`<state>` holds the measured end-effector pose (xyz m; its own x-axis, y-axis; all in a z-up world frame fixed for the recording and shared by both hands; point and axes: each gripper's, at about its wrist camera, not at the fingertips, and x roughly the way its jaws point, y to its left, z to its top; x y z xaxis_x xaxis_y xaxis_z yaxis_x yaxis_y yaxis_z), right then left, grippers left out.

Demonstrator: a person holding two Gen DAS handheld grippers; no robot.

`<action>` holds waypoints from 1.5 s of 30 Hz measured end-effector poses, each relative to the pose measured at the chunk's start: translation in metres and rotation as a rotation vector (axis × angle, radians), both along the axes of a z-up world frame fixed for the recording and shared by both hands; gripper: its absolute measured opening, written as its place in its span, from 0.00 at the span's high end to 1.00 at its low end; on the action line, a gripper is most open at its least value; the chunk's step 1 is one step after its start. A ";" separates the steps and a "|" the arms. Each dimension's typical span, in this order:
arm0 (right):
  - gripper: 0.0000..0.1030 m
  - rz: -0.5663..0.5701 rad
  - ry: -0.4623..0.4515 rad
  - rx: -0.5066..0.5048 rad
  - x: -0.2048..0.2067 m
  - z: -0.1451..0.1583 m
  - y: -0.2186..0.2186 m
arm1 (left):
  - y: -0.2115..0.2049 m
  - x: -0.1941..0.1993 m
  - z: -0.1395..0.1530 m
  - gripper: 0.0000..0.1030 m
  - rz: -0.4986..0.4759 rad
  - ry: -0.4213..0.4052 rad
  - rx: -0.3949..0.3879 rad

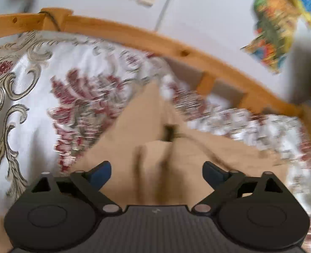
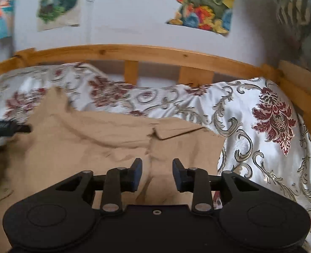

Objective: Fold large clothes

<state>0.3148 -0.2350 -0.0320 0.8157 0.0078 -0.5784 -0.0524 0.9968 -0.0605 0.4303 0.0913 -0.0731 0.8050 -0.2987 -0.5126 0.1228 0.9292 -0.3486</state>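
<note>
A white wall (image 2: 134, 16) hung with colourful pictures (image 2: 201, 4) stood behind a bed with a pine frame (image 2: 134, 51). Over the bed lay a white bedspread (image 2: 260, 126) patterned with dark red flowers and grey scrolls. On that bedspread lay the tan garment (image 2: 92, 139), spread wide and creased, with a pocket flap or collar edge near its far right part; in the left wrist view, blurred, the same tan cloth (image 1: 147, 113) ran to a point toward the frame. The left hand-held gripper (image 1: 157, 169) hovered above the cloth with its blue-padded fingers (image 1: 101, 171) spread wide, released, nothing between them. The right hand-held gripper (image 2: 157, 175) also stood released above the garment, its jaws partly apart and gripping no fabric. The tip of the left tool showed at the left edge of the right wrist view.
</note>
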 end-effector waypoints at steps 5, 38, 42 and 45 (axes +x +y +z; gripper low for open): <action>0.49 0.076 0.027 -0.051 -0.051 0.013 0.012 | -0.015 -0.049 0.035 0.02 -0.187 -0.069 -0.025; 0.83 0.332 0.135 -0.027 -0.155 -0.021 0.050 | -0.057 -0.229 0.089 0.00 -0.415 -0.094 0.135; 0.85 0.268 0.083 0.068 -0.149 -0.014 0.031 | -0.084 -0.240 0.072 0.00 -0.503 -0.087 0.321; 0.85 0.257 0.079 0.093 -0.146 -0.013 0.026 | -0.108 -0.237 0.053 0.01 -0.481 -0.044 0.517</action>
<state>0.1686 -0.2086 -0.0453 0.7324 0.2640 -0.6276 -0.3048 0.9514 0.0445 0.1930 -0.0165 -0.0204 0.6680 -0.3540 -0.6545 0.5654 0.8133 0.1371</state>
